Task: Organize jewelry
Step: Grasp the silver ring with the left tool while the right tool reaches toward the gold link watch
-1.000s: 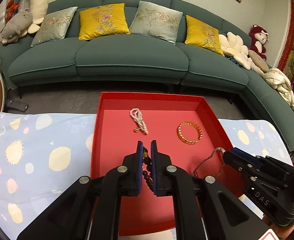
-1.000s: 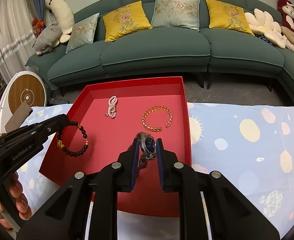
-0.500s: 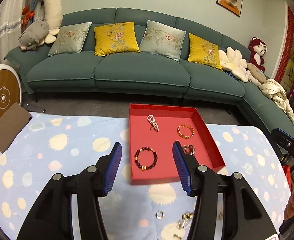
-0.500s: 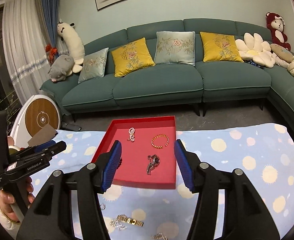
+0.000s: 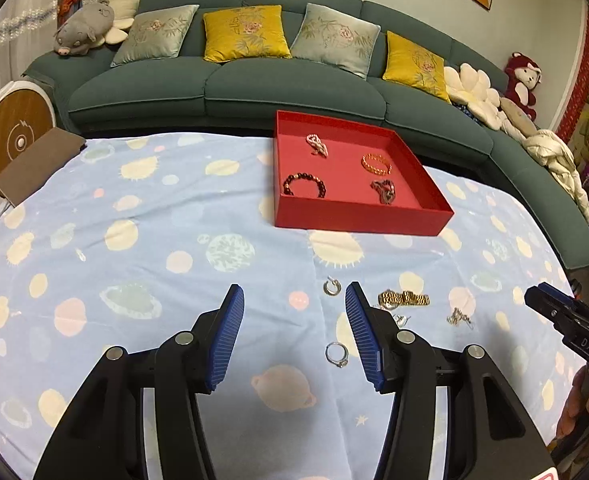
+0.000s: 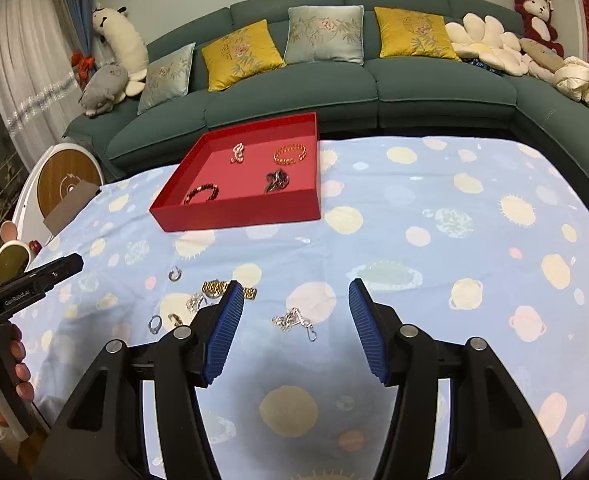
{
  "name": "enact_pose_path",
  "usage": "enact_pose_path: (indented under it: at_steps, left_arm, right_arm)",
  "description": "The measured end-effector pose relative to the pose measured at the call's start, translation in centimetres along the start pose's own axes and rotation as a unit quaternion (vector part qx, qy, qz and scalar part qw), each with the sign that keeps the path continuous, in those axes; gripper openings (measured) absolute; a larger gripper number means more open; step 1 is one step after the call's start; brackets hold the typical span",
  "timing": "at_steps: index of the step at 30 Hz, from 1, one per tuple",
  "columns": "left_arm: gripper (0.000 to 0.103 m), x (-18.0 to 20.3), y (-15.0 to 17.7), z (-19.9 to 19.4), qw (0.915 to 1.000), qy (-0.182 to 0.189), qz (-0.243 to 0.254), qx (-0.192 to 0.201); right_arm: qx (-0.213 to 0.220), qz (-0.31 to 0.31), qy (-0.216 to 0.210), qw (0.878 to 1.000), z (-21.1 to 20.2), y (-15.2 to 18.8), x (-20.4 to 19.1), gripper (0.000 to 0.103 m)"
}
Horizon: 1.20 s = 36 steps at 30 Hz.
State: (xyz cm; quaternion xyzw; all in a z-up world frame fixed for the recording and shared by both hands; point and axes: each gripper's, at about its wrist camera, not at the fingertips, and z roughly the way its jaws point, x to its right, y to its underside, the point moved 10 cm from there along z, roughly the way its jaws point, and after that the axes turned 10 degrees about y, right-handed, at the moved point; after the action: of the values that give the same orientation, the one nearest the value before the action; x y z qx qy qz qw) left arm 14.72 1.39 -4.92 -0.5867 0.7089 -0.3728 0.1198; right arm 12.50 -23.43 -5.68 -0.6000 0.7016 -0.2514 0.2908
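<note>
- Left hand-held gripper wide open, empty, above a silver ring on the counter
- Right hand-held gripper open too, over a silver chain
- Four pieces already inside red tray
- Risk: thin ring slipping between pads, or chain snagging the cloth when lifted

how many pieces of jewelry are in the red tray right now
4, none seemingly hidden: a pale pearl strand far left, a gold bangle far right, a dark beaded bracelet near left, a dark metal watch near right.
</note>
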Motion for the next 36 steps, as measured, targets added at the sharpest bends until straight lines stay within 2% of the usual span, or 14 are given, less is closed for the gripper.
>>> enact_pose_path:
  at_steps: [6,12,16,21,36]
  left_arm:
    - [0.051,0.5,2.4,2.7,0.9991,0.027,-0.009,-0.031]
    - [0.051,0.8,3.4,3.9,0.9988,0.019,0.008,-0.044]
    - [0.052,1.7,4.3,4.6,0.9976,0.03,0.012,-0.061]
    - [0.052,2.7,5.1,5.4,0.9967,0.025,0.036,-0.069]
    - [0.052,2.6,6.9,7.6,0.9945,0.027,0.031,-0.096]
  right_arm:
    - [-0.028,-0.029,0.002,0.999,3.7,2.4,-1.0,0.053]
    - [-0.057,-0.046,0.006,0.997,5.9,4.5,-1.4,0.053]
    - [-0.063,-0.048,0.004,0.997,6.4,5.1,-1.3,0.053]
    - [-0.069,-0.044,0.003,0.997,7.2,5.2,-1.2,0.053]
    - [-0.06,-0.05,-0.006,0.997,6.6,4.2,-2.6,0.053]
